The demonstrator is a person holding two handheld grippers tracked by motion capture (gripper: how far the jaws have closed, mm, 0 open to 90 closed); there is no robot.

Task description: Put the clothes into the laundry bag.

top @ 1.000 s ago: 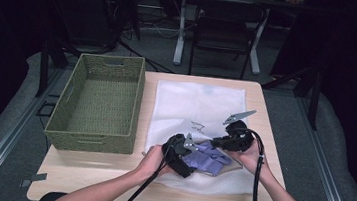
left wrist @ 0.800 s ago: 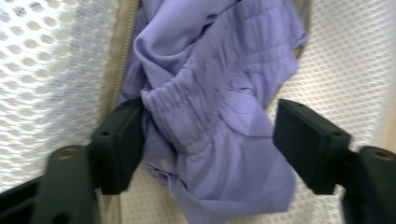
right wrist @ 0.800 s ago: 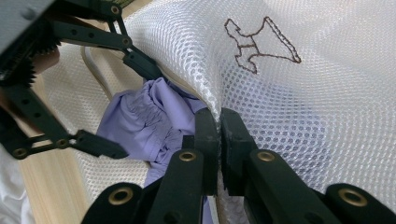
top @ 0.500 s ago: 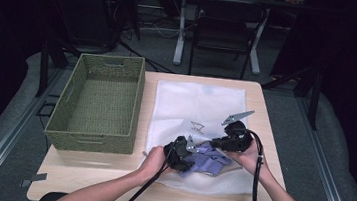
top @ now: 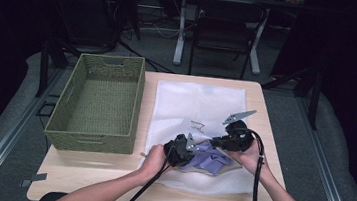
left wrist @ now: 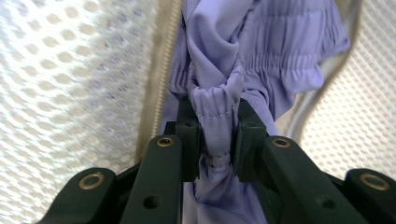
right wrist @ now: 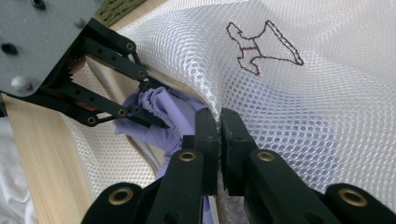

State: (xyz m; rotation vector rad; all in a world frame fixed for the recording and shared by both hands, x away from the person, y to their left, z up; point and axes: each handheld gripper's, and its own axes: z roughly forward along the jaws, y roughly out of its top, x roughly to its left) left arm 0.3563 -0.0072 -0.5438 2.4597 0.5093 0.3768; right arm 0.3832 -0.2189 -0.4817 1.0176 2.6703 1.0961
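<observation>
— Where is that purple cloth (left wrist: 261, 56) sitting?

— It is lying bunched in the mouth of the white mesh bag (top: 199, 100), near the front edge of the table (top: 103, 175). The left tongs (left wrist: 219, 140) have just been closing and are now pinching a gathered fold of it.

— And the right tongs (right wrist: 219, 140)?

— They are pressing together on the bag's mesh edge, lifting it just beside the cloth.

— Anything else on the table?

— A green woven basket (top: 97, 103) is standing to the left, just beside the bag.
</observation>
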